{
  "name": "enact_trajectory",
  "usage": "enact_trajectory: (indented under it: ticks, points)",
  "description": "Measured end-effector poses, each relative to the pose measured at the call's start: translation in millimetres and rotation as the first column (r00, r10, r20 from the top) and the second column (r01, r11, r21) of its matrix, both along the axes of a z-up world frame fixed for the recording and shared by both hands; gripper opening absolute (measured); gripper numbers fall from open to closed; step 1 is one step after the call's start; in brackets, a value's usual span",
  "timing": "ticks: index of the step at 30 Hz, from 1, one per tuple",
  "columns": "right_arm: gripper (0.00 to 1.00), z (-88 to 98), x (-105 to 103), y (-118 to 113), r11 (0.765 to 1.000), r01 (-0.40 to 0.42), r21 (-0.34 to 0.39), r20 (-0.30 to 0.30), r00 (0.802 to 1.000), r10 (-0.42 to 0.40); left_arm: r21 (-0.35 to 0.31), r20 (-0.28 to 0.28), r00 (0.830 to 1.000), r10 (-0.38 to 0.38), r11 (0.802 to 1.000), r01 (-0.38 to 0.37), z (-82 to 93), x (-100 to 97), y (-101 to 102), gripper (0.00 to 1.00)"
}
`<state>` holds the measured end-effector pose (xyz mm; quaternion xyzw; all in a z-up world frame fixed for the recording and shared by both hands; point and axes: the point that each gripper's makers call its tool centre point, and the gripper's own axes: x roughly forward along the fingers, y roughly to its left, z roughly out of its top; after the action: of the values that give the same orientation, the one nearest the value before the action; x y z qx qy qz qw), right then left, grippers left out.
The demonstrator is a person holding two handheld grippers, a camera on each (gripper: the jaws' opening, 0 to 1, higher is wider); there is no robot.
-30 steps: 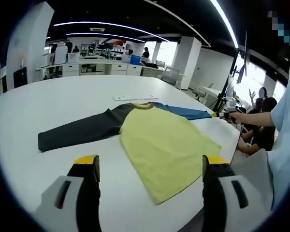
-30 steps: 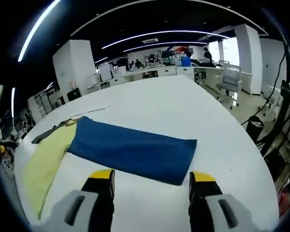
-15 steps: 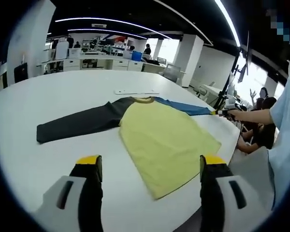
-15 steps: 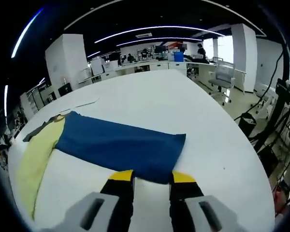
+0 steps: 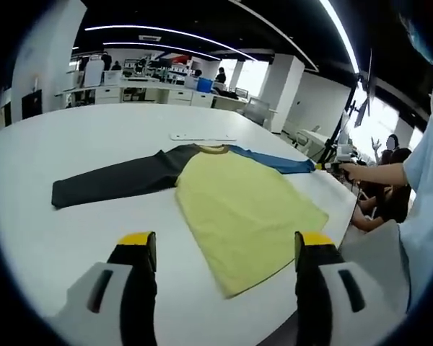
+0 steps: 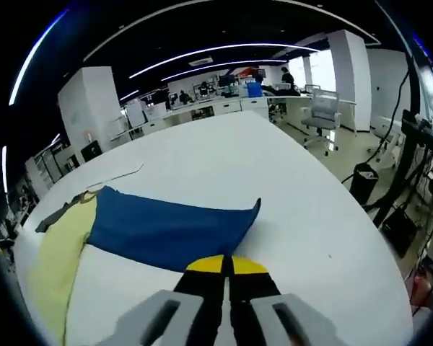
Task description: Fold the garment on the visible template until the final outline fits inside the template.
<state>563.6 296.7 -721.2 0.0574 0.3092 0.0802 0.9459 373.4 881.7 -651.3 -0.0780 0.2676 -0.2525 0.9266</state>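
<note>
The right gripper [image 6: 226, 265] pinches the blue sleeve [image 6: 166, 229] cuff at six o'clock (presumably to fold it inward), while the left gripper [image 5: 221, 245] hovers spread near the shirt [image 5: 242, 205], flat on the white table [image 5: 65, 144].

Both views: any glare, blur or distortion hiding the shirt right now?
Left gripper view: fisheye bends the white table, but the shirt is sharp and evenly lit. Right gripper view: the blue sleeve is sharp with no glare; the ceiling light strips are bowed by the lens.
</note>
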Motion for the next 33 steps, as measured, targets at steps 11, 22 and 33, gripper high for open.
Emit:
enact_trajectory:
  ticks: [11, 22, 33]
  points:
    - [0.00, 54.5, 26.0, 62.6, 0.993, -0.120, -0.004, 0.071, 0.990, 0.120, -0.068, 0.048, 0.999, 0.003, 0.998, 0.000, 4.7, -7.1, -3.2, 0.74]
    - [0.00, 66.9, 46.9, 149.7, 0.971, -0.228, 0.073, 0.079, 0.972, 0.222, -0.102, 0.062, 0.998, -0.002, 0.995, 0.008, 13.5, -13.4, 17.9, 0.74]
    - [0.00, 67.2, 63.1, 241.5, 0.946, -0.306, 0.107, 0.087, 0.951, 0.298, -0.109, 0.059, 0.998, -0.018, 0.994, 0.024, 13.5, -15.1, 43.3, 0.75]
